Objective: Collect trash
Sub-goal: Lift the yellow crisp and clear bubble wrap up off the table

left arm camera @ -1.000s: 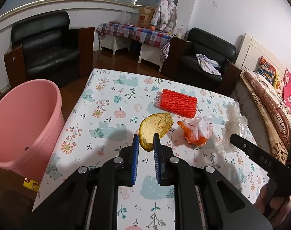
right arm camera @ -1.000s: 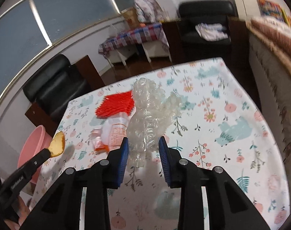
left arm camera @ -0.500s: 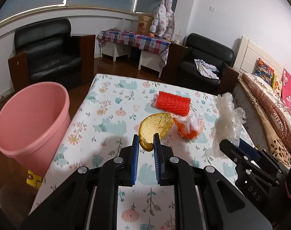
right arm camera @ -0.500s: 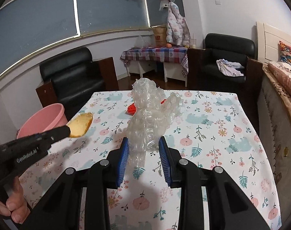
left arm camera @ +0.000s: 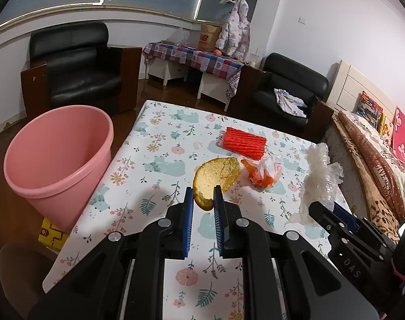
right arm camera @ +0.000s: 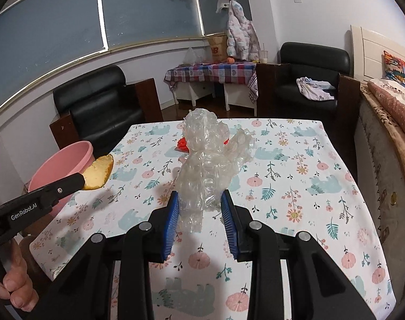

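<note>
Left claw (left arm camera: 203,202) remained clenched on the yellow peel (left arm camera: 215,177), right claw (right arm camera: 199,210) on the crumpled clear plastic (right arm camera: 209,165). Both were carried left above the counter (left arm camera: 160,165); the pink bin (left arm camera: 58,160) appeared nearer than before.

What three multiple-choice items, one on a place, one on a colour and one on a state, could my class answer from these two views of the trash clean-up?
1. Where does the bin stand?
A. on the table
B. on the floor beside the table's left edge
C. on the armchair

2. What colour is the ridged pad lying on the table?
A. red
B. green
C. black

3. What is the left gripper doing?
A. hanging open with nothing in it
B. pinching a yellow peel
C. pinching clear plastic

Answers:
1 B, the bin sits lower than the tabletop, next to it.
2 A, its ribs are bright red.
3 B, the peel sits between its blue pads; the right gripper holds the clear plastic.
</note>
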